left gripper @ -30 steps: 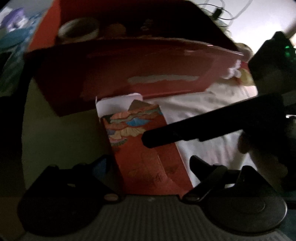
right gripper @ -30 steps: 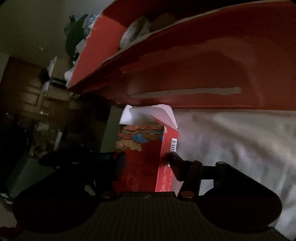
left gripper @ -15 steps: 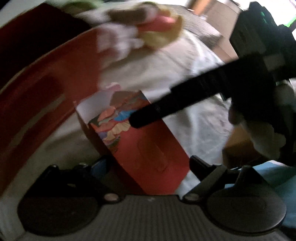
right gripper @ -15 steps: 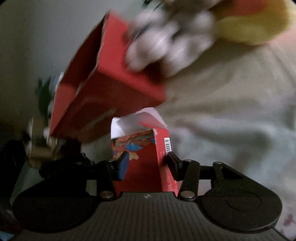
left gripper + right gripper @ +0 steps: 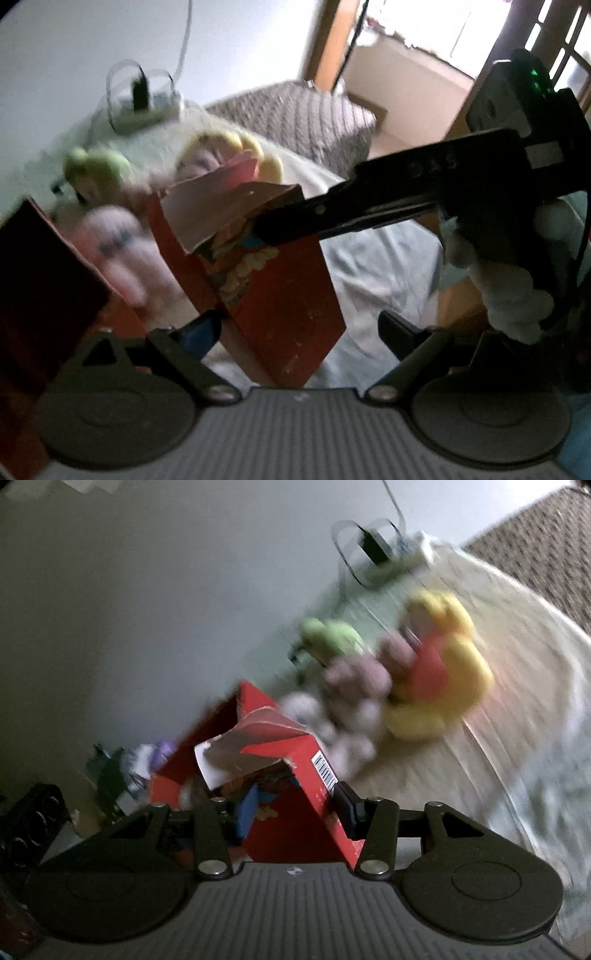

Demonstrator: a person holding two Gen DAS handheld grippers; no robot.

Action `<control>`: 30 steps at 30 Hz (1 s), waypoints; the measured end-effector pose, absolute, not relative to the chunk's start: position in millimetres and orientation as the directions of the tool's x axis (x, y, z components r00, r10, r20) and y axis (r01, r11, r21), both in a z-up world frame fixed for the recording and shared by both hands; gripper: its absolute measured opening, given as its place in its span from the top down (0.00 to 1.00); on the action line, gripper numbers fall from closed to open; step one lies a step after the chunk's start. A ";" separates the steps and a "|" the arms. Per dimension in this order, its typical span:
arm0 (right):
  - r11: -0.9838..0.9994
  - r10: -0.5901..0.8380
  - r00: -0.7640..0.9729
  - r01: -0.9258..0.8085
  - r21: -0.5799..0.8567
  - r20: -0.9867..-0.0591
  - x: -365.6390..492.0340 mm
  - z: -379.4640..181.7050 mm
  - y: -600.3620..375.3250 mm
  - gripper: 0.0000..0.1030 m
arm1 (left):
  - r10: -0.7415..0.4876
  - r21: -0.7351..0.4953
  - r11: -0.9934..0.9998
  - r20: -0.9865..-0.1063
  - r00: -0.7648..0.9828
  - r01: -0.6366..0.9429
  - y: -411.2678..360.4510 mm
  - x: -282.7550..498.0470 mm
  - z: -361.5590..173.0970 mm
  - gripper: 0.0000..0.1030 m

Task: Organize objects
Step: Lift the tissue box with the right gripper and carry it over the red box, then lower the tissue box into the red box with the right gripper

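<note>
Small red carton (image 5: 295, 812) clamped in right gripper (image 5: 291, 805), low centre of the right wrist frame.

Top flap torn open, barcode on the side by the right finger. In the left wrist frame, same carton (image 5: 280, 295) mid-frame, tilted; left gripper (image 5: 299, 332) spread wide, not pinching. Blurred plush toys (image 5: 424, 679) on pale bedding (image 5: 517, 720) at upper right; larger red box (image 5: 37, 295) at left edge.
</note>
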State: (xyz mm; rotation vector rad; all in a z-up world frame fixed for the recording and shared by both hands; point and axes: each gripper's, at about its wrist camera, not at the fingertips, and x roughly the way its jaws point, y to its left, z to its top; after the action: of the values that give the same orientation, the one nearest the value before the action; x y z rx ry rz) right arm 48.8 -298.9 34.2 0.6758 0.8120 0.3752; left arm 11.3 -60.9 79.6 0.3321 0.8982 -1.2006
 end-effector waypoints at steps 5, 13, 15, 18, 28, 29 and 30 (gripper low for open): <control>0.712 0.601 0.665 -0.194 0.675 -0.443 75.6 67.1 -270.6 0.52 | -0.687 -0.212 0.440 -0.705 0.175 0.873 -42.2 34.2 101.3 0.12; 0.699 0.670 0.604 -0.315 0.642 -0.433 133.1 74.8 -208.5 0.52 | -0.663 -0.238 0.610 -0.676 0.323 0.756 8.6 87.4 105.3 0.12; 0.698 0.679 0.585 -0.326 0.637 -0.444 144.1 70.0 -195.4 0.52 | -0.652 -0.255 0.644 -0.675 0.344 0.721 19.1 101.9 100.5 0.12; 0.715 0.672 0.565 -0.326 0.619 -0.478 158.4 62.8 -177.7 0.53 | -0.651 -0.302 0.671 -0.678 0.342 0.677 32.3 122.2 89.0 0.12; 0.786 0.593 0.566 -0.250 0.566 -0.573 189.5 23.2 -156.0 0.53 | -0.642 -0.366 0.698 -0.701 0.311 0.616 35.7 167.6 59.6 0.12; 0.787 0.589 0.568 -0.245 0.566 -0.575 190.3 21.7 -155.5 0.53 | -0.639 -0.366 0.700 -0.704 0.309 0.613 34.7 172.5 57.3 0.11; 0.782 0.593 0.568 -0.240 0.575 -0.570 191.4 19.8 -155.7 0.53 | -0.639 -0.369 0.701 -0.705 0.307 0.610 34.2 175.8 56.0 0.11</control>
State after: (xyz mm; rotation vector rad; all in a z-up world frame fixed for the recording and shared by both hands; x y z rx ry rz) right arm 191.4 -155.7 19.8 0.4681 0.8322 0.5112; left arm 175.8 34.2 56.0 -0.0347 0.9493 -0.8264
